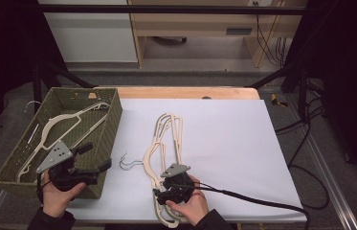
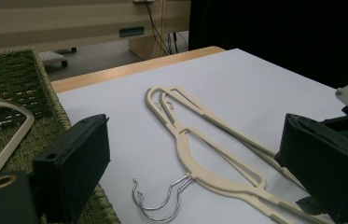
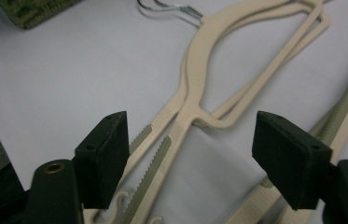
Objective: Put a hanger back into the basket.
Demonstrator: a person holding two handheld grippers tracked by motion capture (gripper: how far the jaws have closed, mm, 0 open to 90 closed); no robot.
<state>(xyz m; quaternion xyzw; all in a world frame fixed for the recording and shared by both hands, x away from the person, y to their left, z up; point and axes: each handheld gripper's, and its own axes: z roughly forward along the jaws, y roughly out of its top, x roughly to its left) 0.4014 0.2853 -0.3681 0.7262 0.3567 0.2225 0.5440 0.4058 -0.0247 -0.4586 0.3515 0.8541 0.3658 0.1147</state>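
Two beige plastic hangers point(image 1: 166, 139) lie stacked on the white sheet, their metal hooks point(image 2: 160, 200) pointing toward the basket. My right gripper point(image 1: 162, 190) is low over their near end. In the right gripper view it point(image 3: 192, 154) stands open, with the ridged hanger arms point(image 3: 162, 154) between the jaws and neither pad touching them. My left gripper point(image 1: 95, 157) hangs over the near right corner of the green woven basket point(image 1: 114, 120). Its jaws stand wide open point(image 2: 199, 158) with nothing between them. A third beige hanger point(image 1: 56, 127) lies inside the basket.
The white sheet point(image 1: 224, 134) covers a wooden table whose bare edge point(image 1: 185, 92) shows at the back. A black cable point(image 1: 252, 199) trails right from my right gripper. More cables lie on the floor at the right point(image 1: 305, 167).
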